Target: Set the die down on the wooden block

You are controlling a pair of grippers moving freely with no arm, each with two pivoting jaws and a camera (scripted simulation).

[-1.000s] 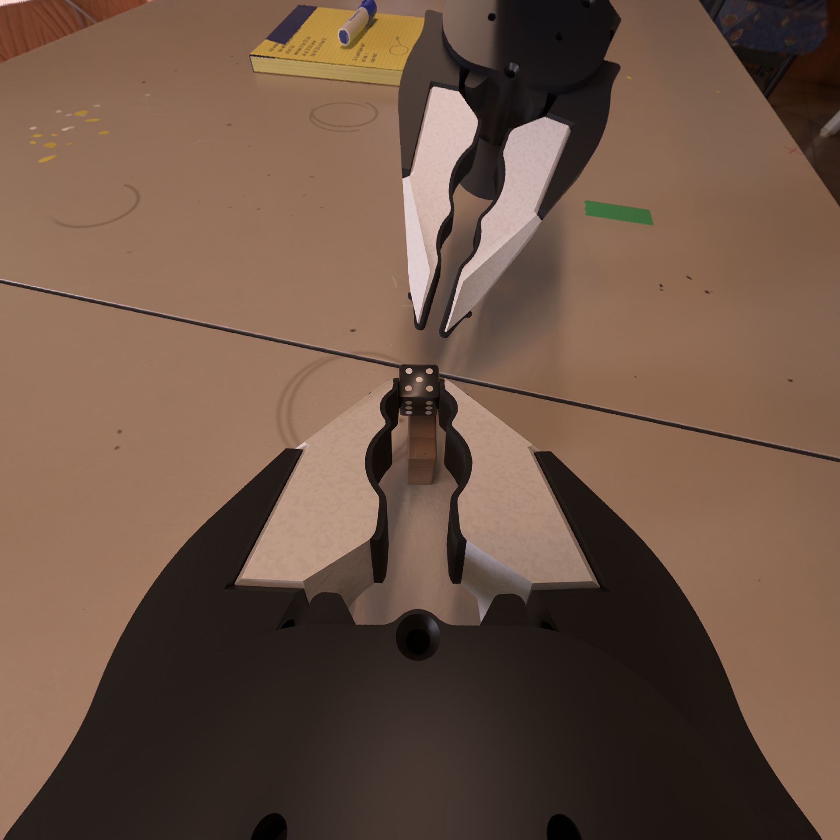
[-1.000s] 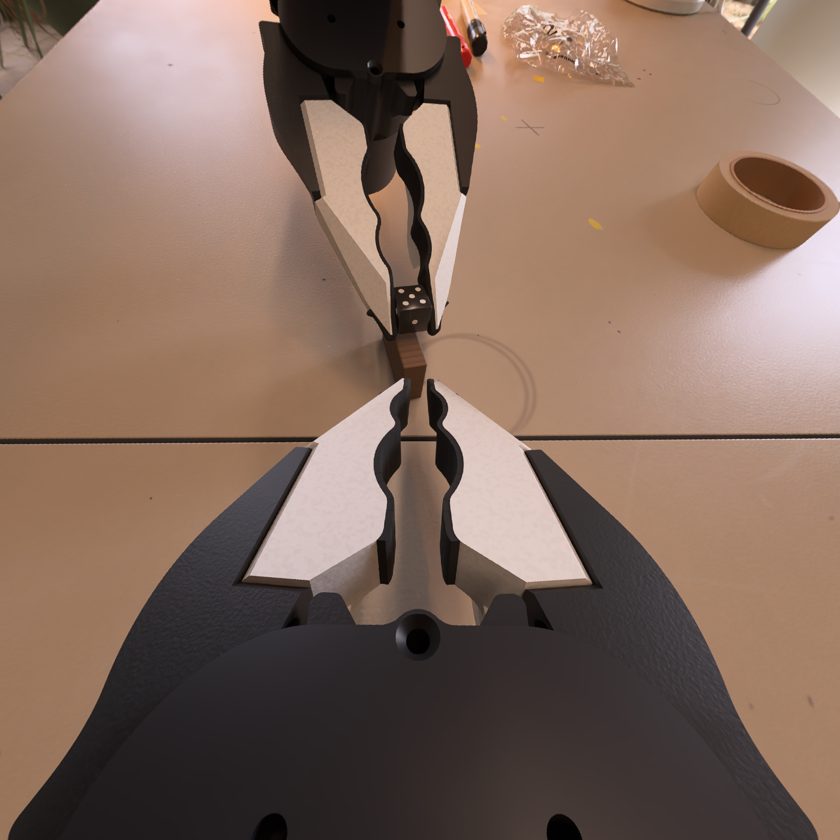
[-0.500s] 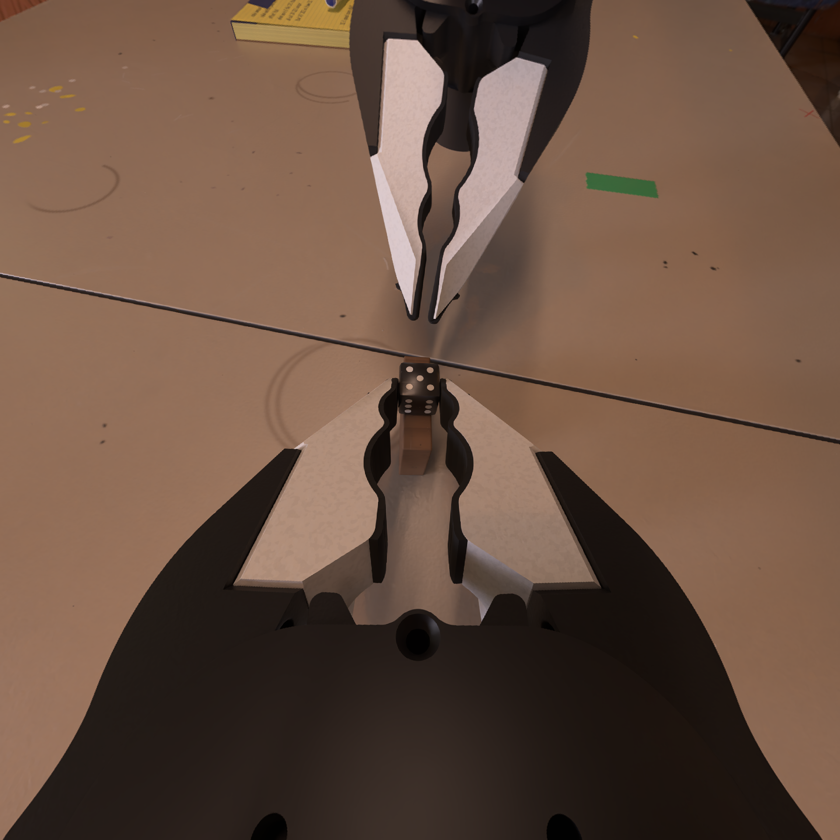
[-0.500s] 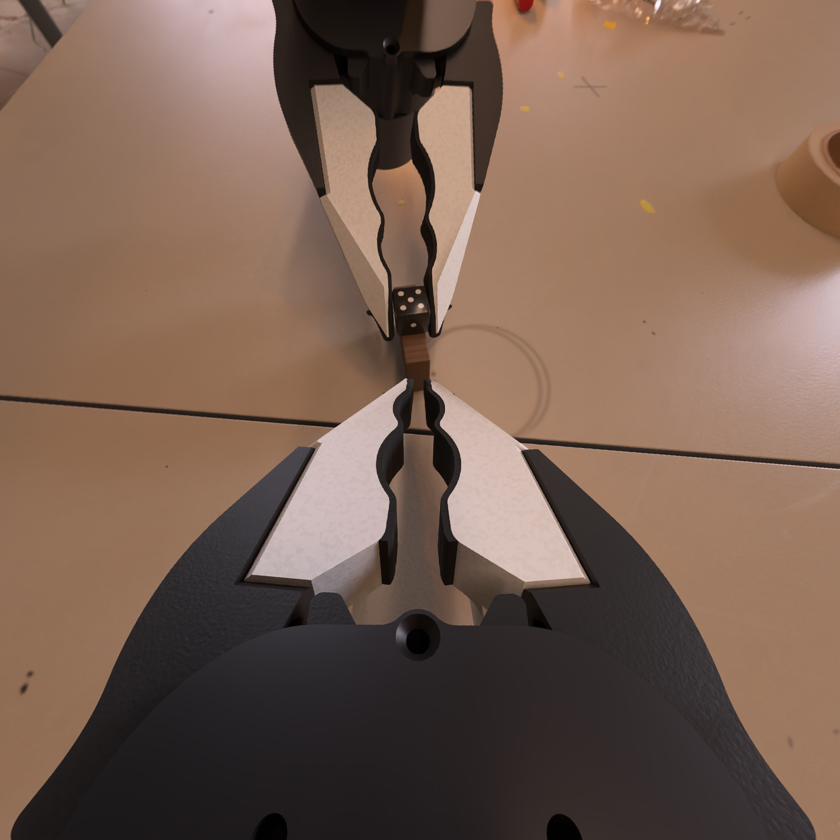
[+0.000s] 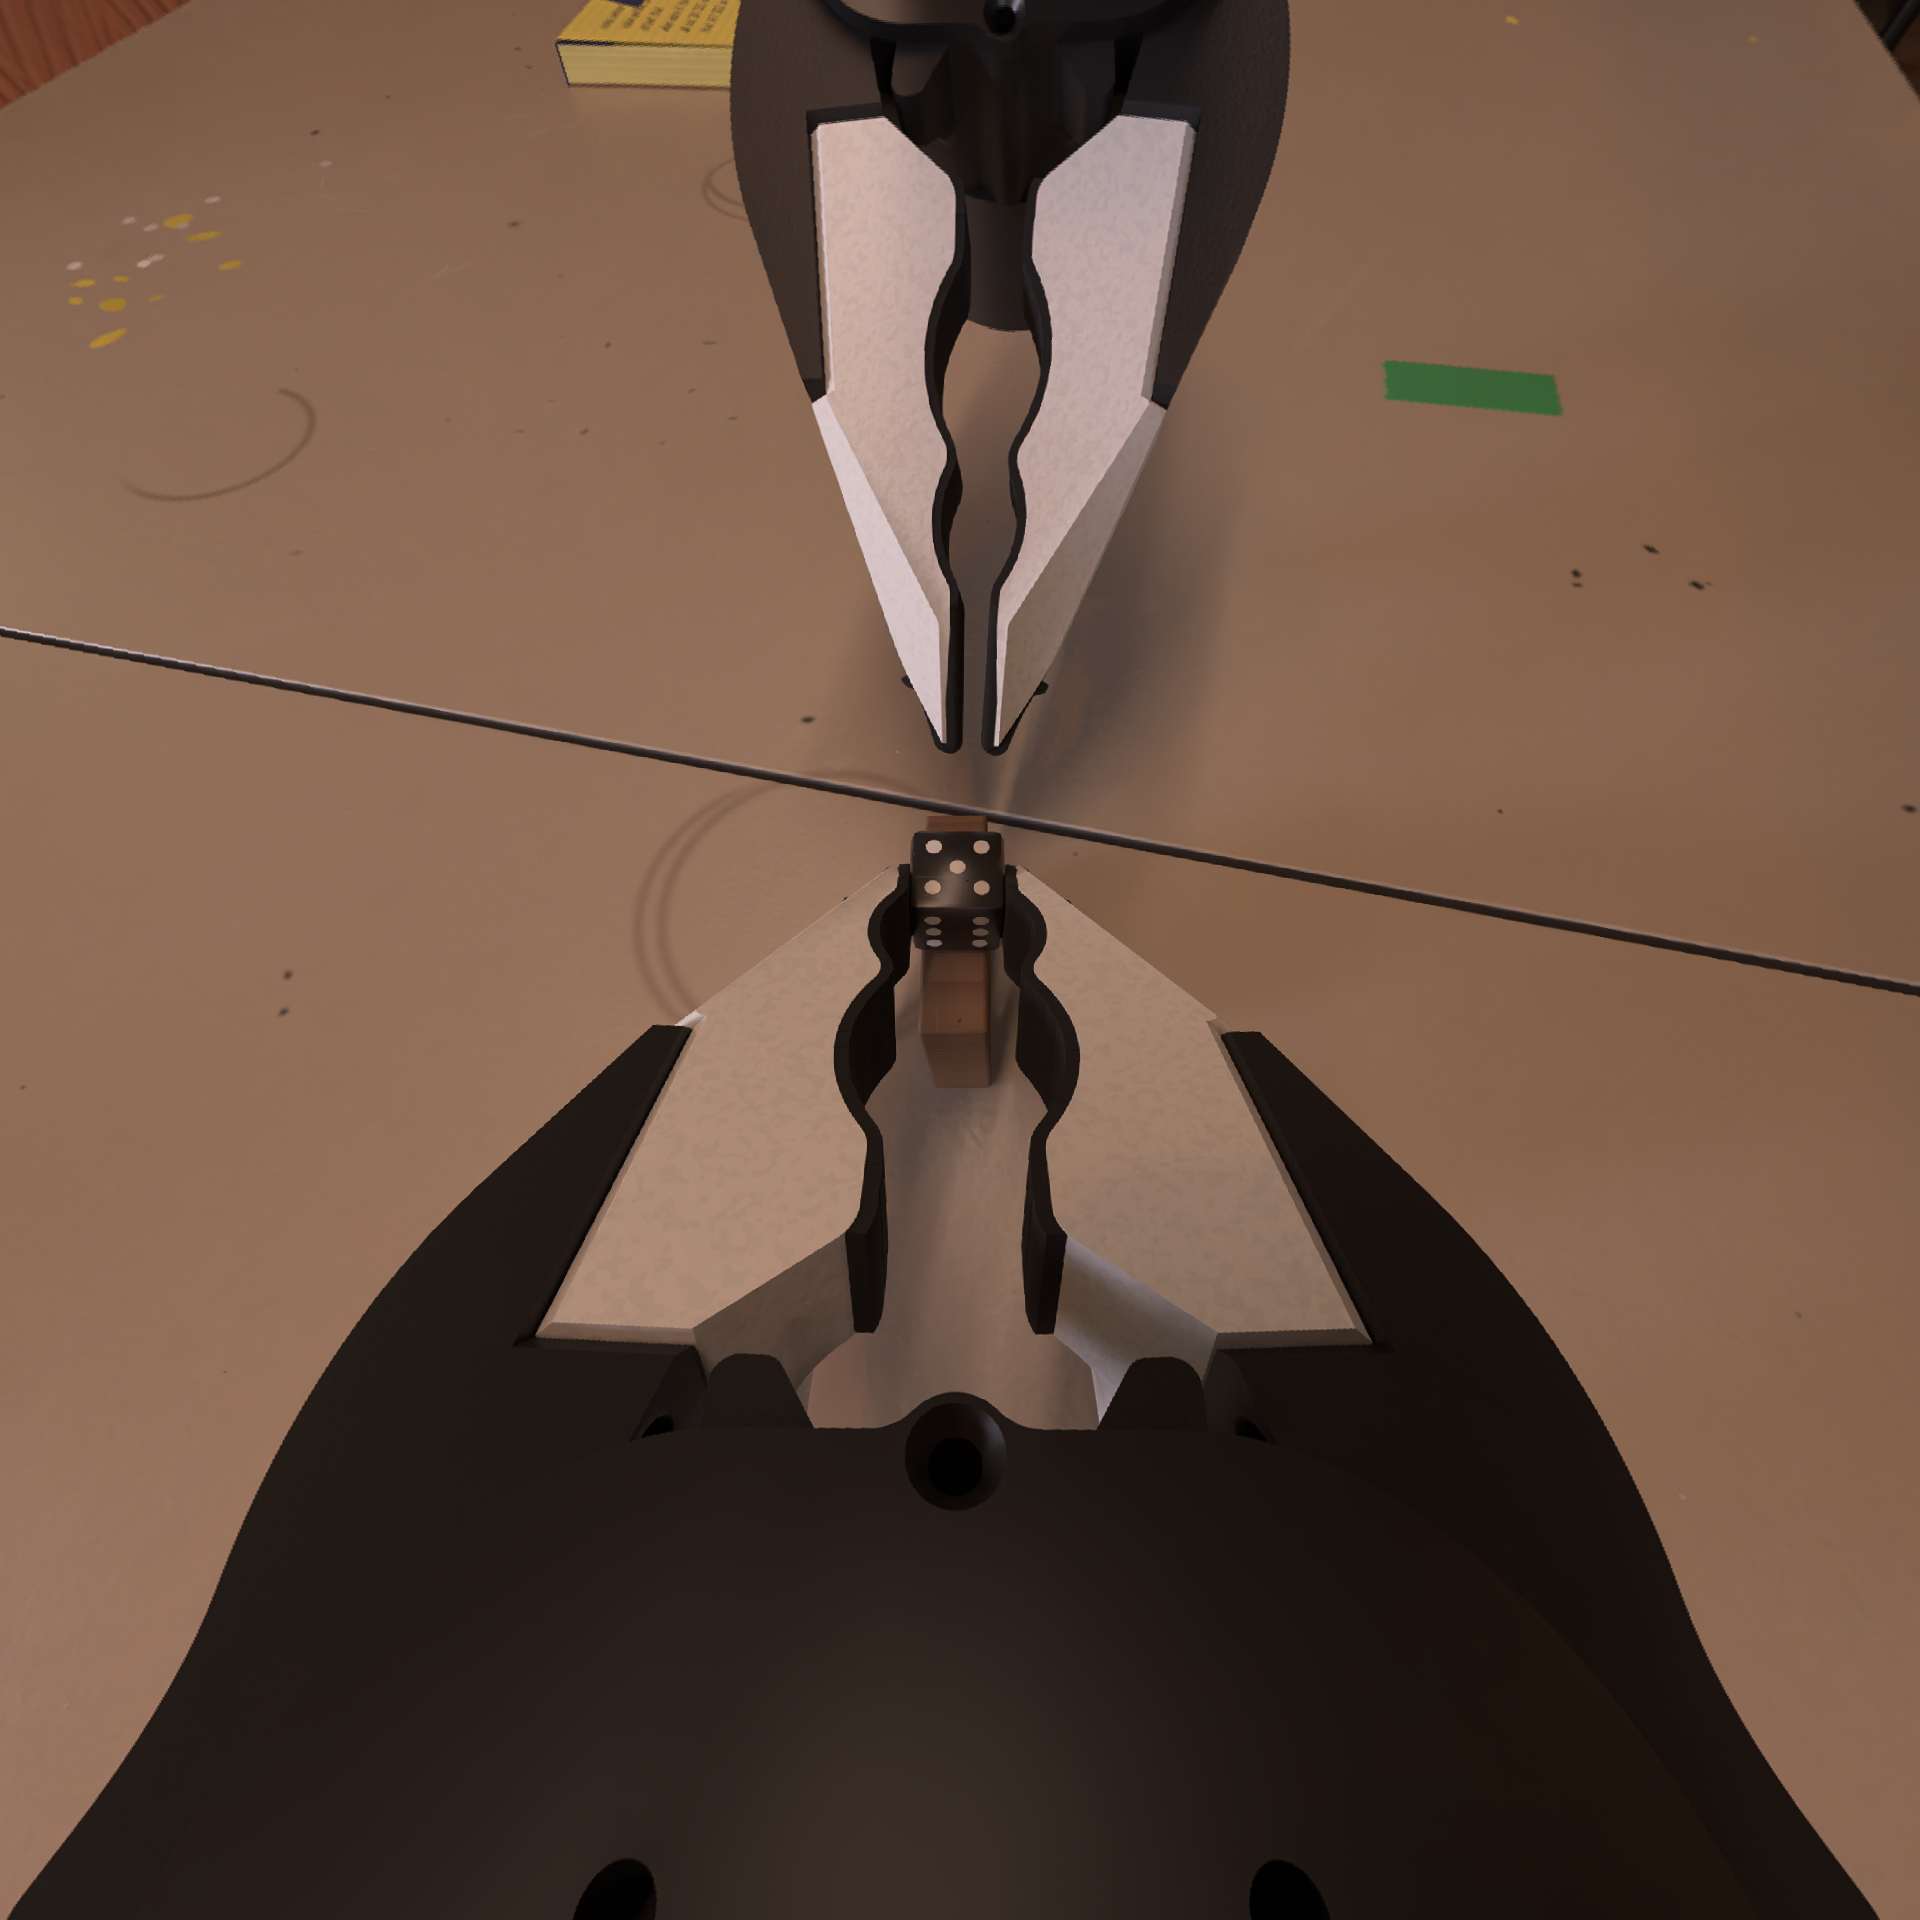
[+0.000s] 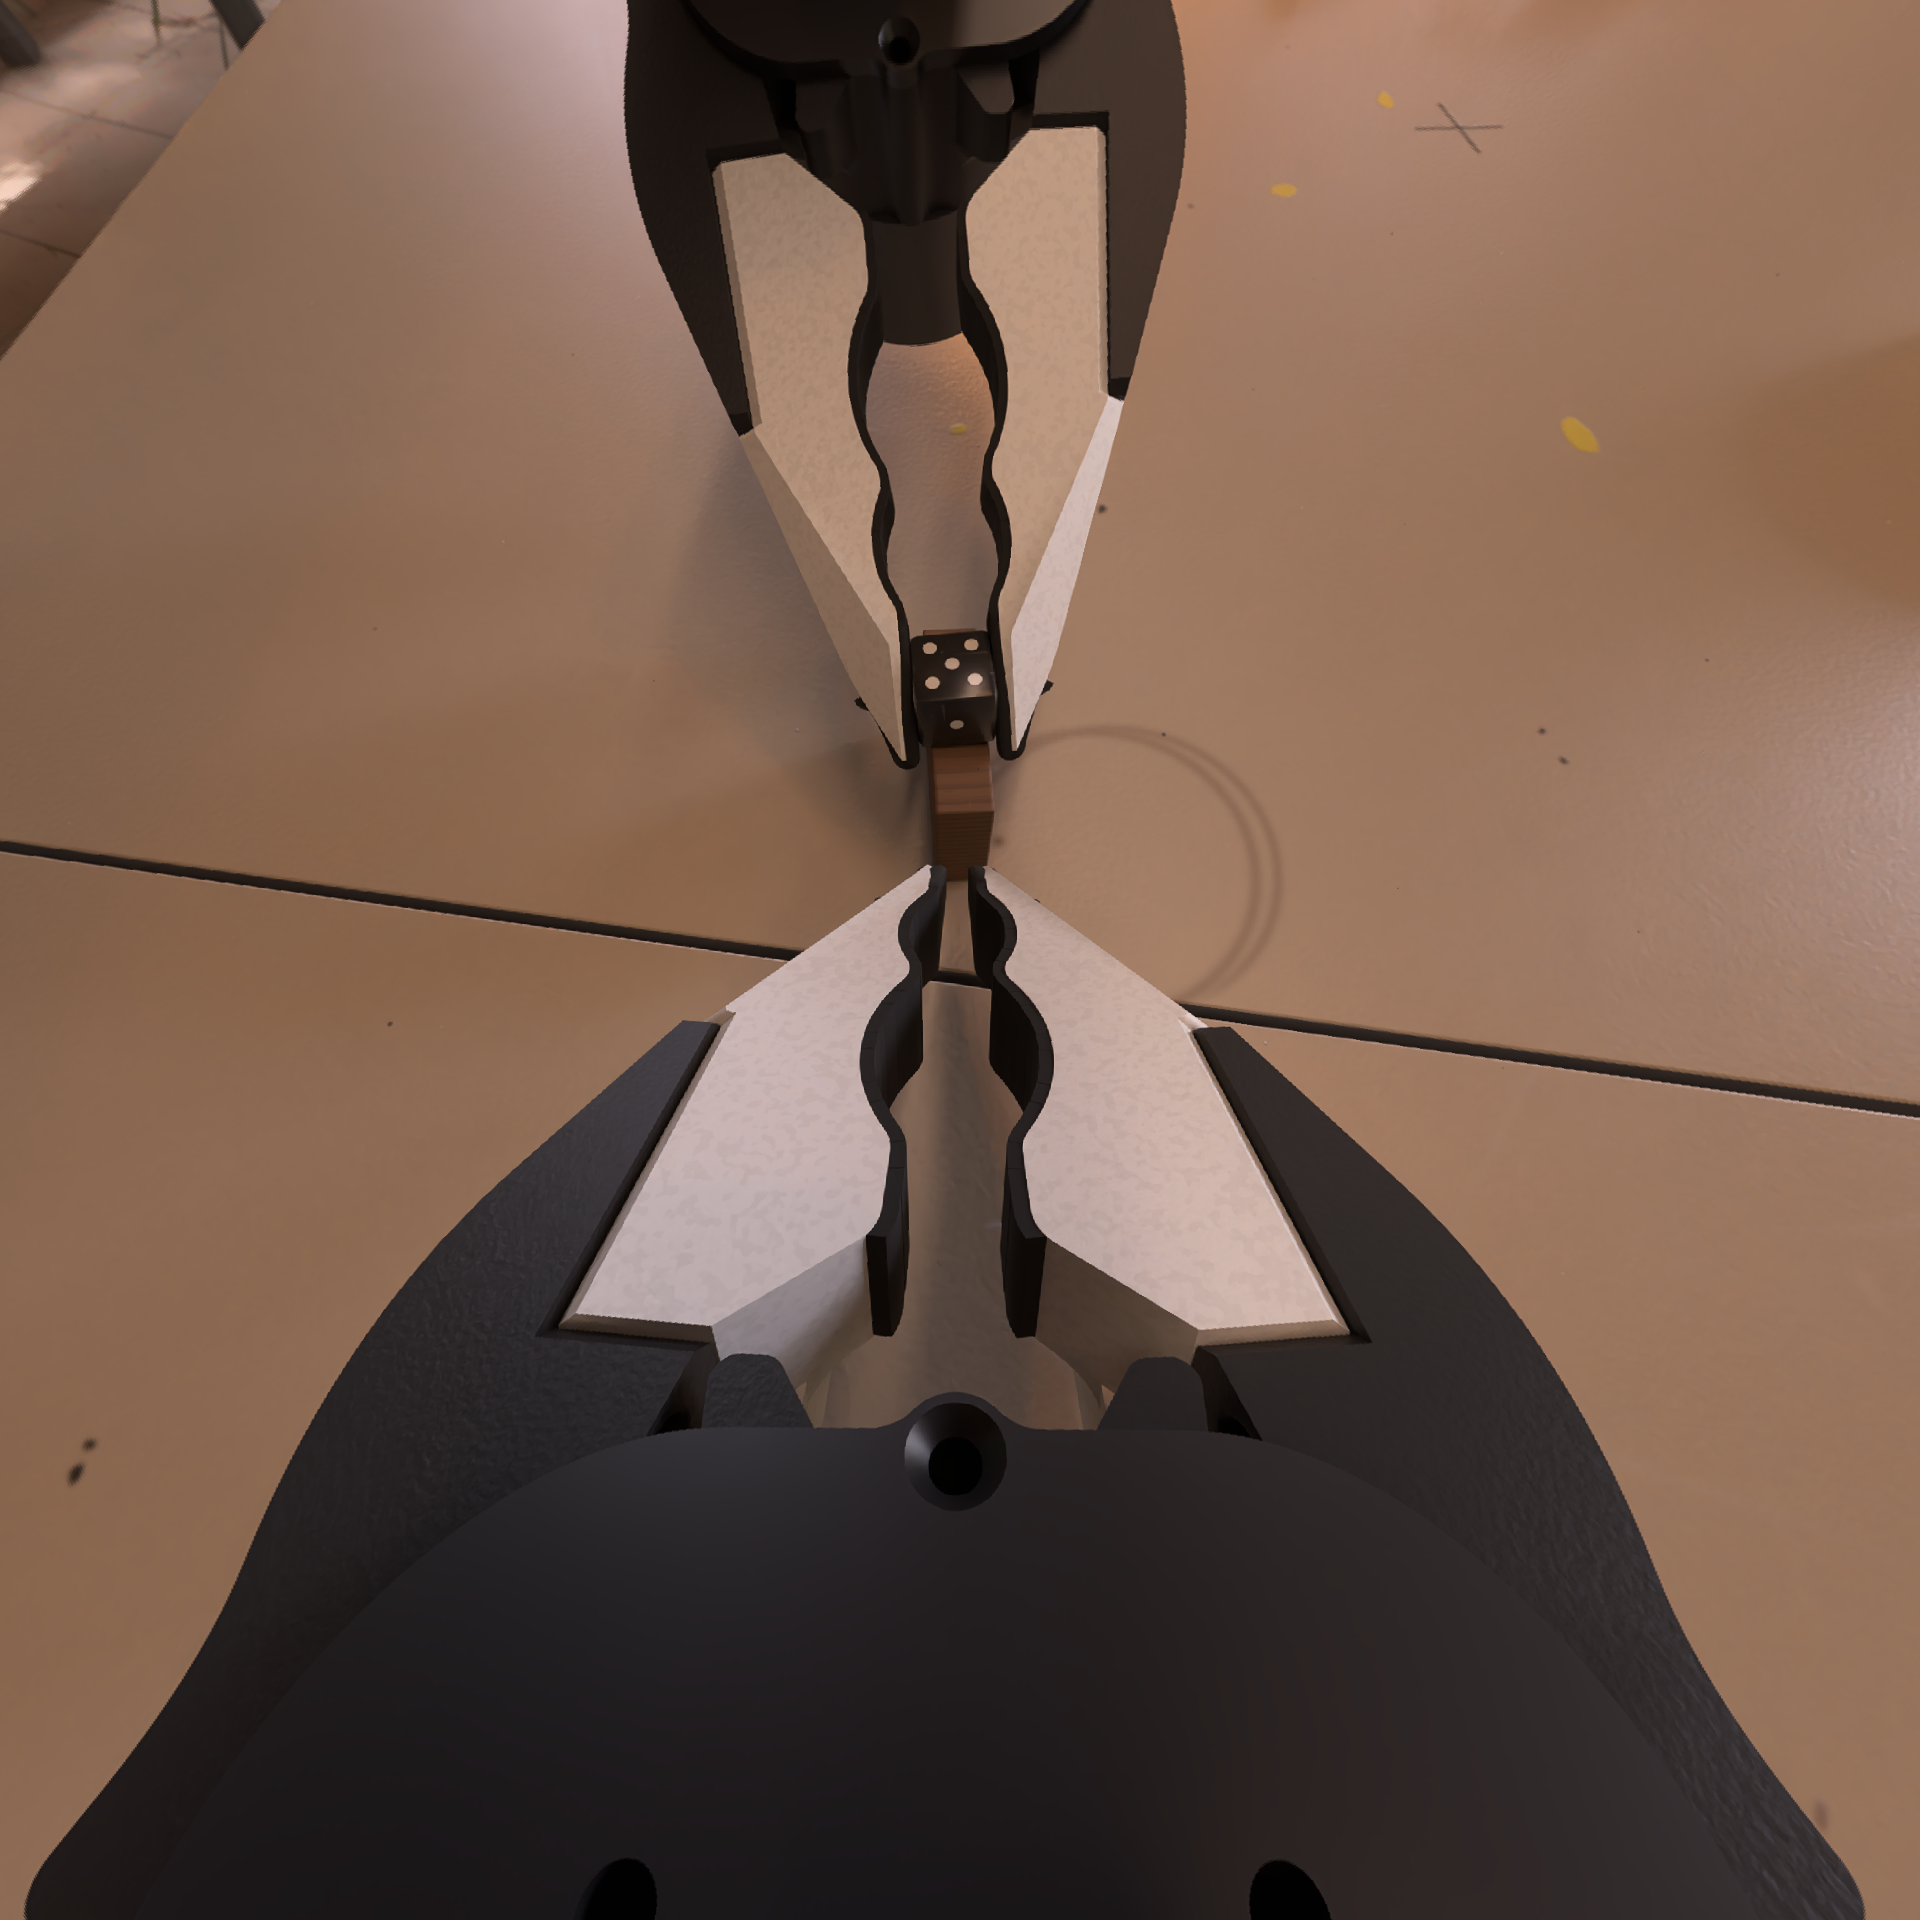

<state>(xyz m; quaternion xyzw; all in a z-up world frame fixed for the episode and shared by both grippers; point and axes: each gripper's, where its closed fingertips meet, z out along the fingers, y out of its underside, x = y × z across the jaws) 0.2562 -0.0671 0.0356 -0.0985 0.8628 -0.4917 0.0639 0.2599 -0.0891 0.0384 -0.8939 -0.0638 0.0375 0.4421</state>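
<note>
My left gripper [image 5: 957,883] is shut on a black die [image 5: 957,868] with white pips, held between its fingertips. The die sits right over the top of a narrow brown wooden block [image 5: 956,1023] that stands on the table; I cannot tell whether they touch. In the right wrist view the die [image 6: 953,675] shows in the left gripper [image 6: 956,727], with the block [image 6: 961,805] under it. My right gripper [image 6: 957,881] is shut and empty, its tips just short of the block's near end. It faces the left gripper [image 5: 967,740].
A dark seam [image 5: 416,707] crosses the brown table by the block. A yellow book [image 5: 644,52] lies at the far edge and a green tape patch [image 5: 1470,390] to the right. A ring stain [image 6: 1226,831] marks the table beside the block.
My right gripper has closed its fingers and moved in closer to the block, lining up with the left gripper. The left gripper still holds the die over the block.
</note>
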